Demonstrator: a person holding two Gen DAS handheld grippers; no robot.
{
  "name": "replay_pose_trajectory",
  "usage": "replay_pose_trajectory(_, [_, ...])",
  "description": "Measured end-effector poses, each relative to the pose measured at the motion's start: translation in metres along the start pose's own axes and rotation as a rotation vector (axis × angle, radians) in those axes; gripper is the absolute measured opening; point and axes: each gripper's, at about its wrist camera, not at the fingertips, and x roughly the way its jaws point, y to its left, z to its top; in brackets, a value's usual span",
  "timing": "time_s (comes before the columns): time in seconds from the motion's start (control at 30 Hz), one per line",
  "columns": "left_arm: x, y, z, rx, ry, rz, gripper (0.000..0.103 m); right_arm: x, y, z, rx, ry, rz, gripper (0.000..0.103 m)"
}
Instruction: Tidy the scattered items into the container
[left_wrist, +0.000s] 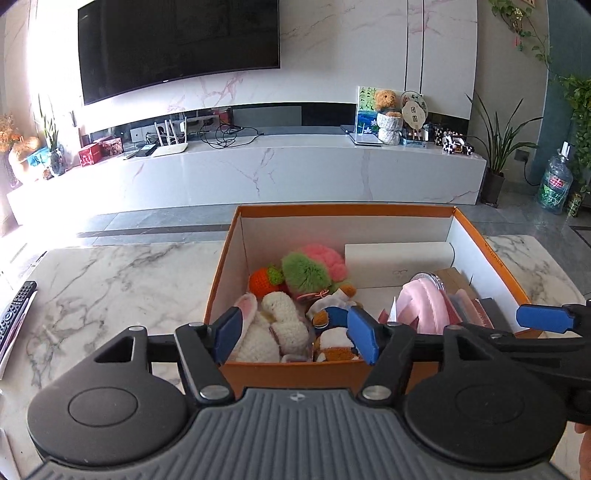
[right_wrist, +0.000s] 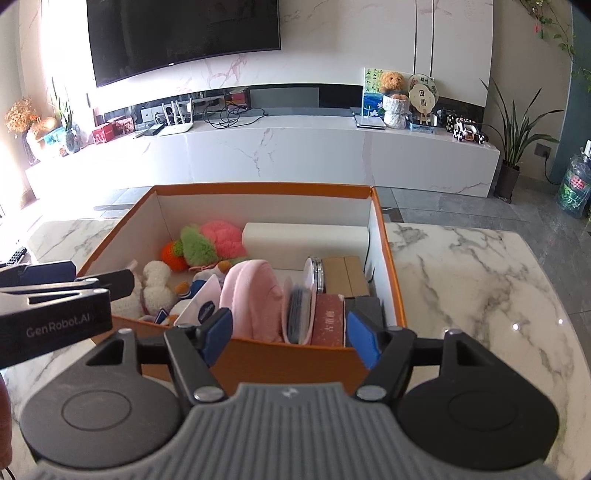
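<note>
Tech 1: Marble tabletop (right_wrist: 480, 280) carries the orange box (right_wrist: 391, 273), with a TV wall unit behind it at 12 o'clock. Confirm gripper status.

Tech 2: Left gripper (left_wrist: 295, 332) and right gripper (right_wrist: 291, 336) both stand spread wide with nothing between the pads, poised at the box's near rim at 6 o'clock.

Tech 1: Contents?

Tech 2: Plush toys (left_wrist: 284, 325) fill the left half; a pink cloth (right_wrist: 255, 299), a red book (right_wrist: 327, 325) and a white case (right_wrist: 306, 238) fill the right.

Tech 1: Handling notes?

Tech 2: Plush and cloth look light and soft; pinch the bulk. The book is probably stiff; grip its upper edge. It stands on edge, long axis running 6 to 12 o'clock. The case lies across, 9 to 3, along the far wall. I see no loose items on the visible marble.
</note>
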Motion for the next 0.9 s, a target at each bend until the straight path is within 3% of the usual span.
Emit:
replay_pose_trajectory(0.27, [0.014, -0.001, -0.009, 0.002, 0.052, 0.007, 0.079, 0.009, 0.002, -0.003, 0.0, 0.0, -0.003, 0.074])
replay_pose_trajectory(0.9, [0.017, 0.001, -0.011, -0.024, 0.057, 0.019, 0.083, 0.01, 0.001, -0.004, 0.009, -0.005, 0.0, 0.077])
